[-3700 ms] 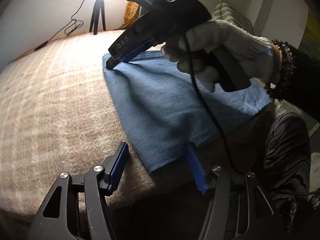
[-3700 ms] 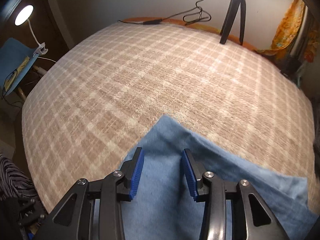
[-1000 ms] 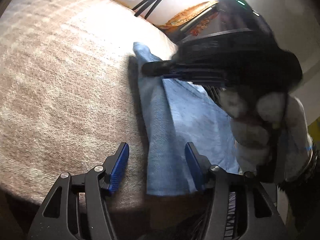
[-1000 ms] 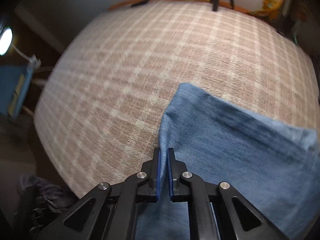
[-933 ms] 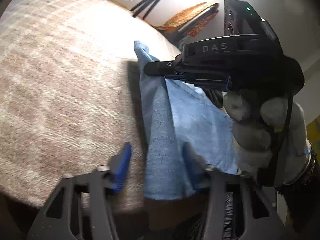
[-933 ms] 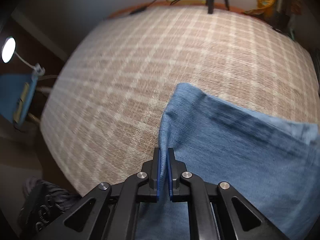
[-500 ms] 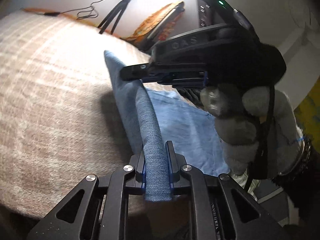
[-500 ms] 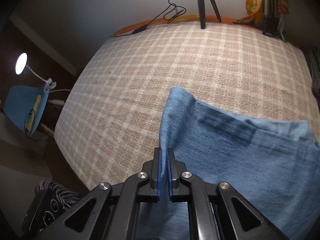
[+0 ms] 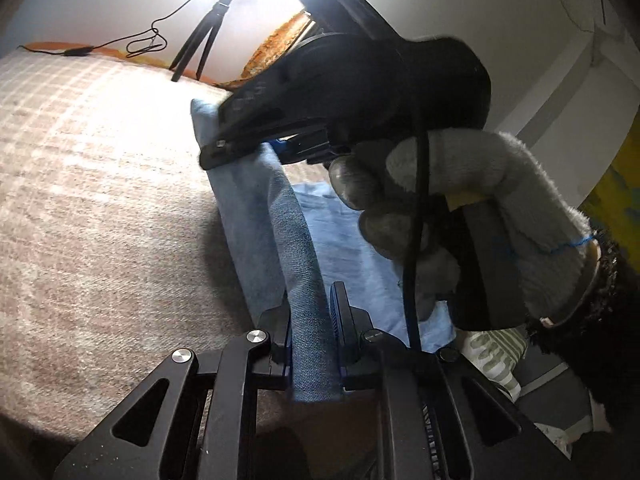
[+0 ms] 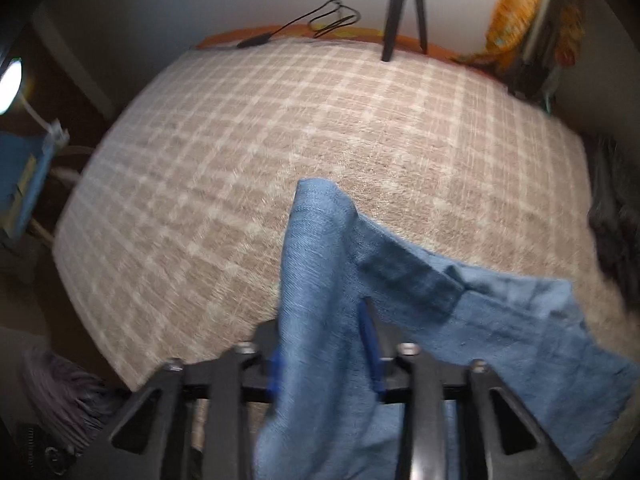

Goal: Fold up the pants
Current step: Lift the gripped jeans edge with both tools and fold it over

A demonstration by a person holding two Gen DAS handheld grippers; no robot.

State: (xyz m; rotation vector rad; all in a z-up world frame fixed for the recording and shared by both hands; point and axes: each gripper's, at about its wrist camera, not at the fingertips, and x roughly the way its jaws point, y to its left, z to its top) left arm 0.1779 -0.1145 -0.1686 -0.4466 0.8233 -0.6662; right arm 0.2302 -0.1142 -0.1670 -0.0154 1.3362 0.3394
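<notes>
The blue denim pants point(image 9: 280, 216) lie folded on a beige checked bed cover point(image 9: 92, 184), with the near edge lifted into a ridge. My left gripper point(image 9: 312, 332) is shut on that edge at its near end. My right gripper point(image 9: 240, 148), held by a gloved hand point(image 9: 480, 184), is above the same edge farther along. In the right wrist view the pants point(image 10: 320, 264) drape loosely between the blue pads of the right gripper point(image 10: 324, 356), and the jaws stand apart.
A black tripod point(image 10: 400, 8) and a cable point(image 10: 320, 20) stand at the far edge of the bed cover point(image 10: 280, 120). A lamp point(image 10: 10, 80) and a blue item are off the bed's left side. A striped cushion point(image 9: 492, 356) lies near my right.
My right gripper has opened, and the cloth it held now hangs loose between its pads. My left gripper stays shut on the lifted edge. Both views have shifted slightly.
</notes>
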